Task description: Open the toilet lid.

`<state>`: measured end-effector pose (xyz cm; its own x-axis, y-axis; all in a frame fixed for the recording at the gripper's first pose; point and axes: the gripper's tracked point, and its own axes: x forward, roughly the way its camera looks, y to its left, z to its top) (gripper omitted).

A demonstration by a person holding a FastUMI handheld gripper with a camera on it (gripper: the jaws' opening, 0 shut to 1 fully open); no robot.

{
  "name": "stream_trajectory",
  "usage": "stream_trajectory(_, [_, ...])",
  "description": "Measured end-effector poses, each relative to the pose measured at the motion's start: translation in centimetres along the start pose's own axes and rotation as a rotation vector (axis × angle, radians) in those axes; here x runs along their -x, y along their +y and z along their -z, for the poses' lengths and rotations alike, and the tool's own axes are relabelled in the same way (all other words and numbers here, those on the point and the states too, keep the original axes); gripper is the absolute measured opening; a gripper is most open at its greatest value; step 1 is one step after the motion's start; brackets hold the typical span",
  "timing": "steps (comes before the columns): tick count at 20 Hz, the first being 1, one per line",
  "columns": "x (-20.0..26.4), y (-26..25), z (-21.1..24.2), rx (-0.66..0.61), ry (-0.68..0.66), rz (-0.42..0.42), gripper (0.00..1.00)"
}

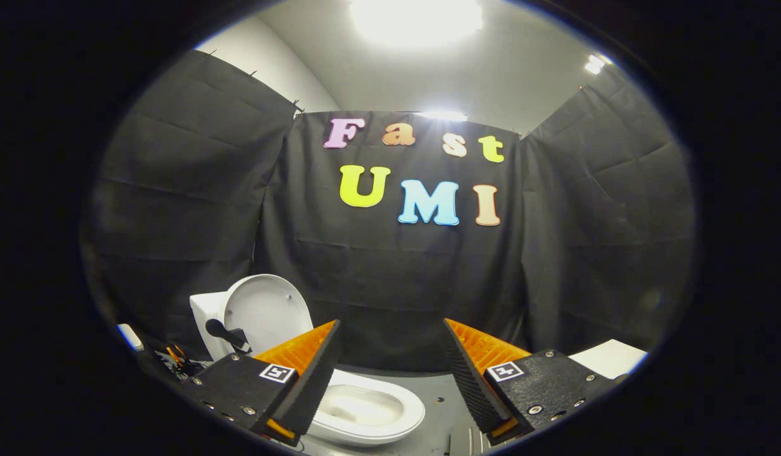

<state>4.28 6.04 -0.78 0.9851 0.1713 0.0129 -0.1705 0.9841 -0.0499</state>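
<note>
A small white toilet stands on the grey floor, beyond and to the left of my fingers. Its lid (263, 310) stands upright, leaning back against the white tank (205, 316). The oval seat and bowl (371, 408) lie exposed below, partly hidden behind my left finger (308, 367). My gripper (390, 335) is open, its two orange-and-black fingers spread wide with nothing between them. It hangs above and in front of the bowl, touching nothing. A black handle-like part (224, 334) sticks out beside the lid's base.
Black cloth walls (390, 278) close the booth on three sides. A white flat object (609, 358) lies beyond the right finger. Small orange and black items (175, 358) and a white object (130, 337) sit left of the toilet. Grey floor (438, 392) shows between the fingers.
</note>
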Motion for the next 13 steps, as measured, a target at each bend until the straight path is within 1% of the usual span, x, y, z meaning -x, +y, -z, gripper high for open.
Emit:
stream_trajectory(3, [0.6, -1.5, -0.3, 0.023, -0.018, -0.011, 0.94])
stream_trajectory(6, [0.4, -2.7, 0.5, 0.009, 0.002, -0.025, 0.94])
stream_trajectory(8, [0.2, -4.0, 0.8, -0.009, 0.027, -0.012, 0.95])
stream_trajectory(10, [0.4, -4.6, 1.1, -0.036, 0.052, -0.017, 0.95])
stream_trajectory(13, [2.2, -6.2, 1.1, -0.097, 0.028, 0.01, 0.95])
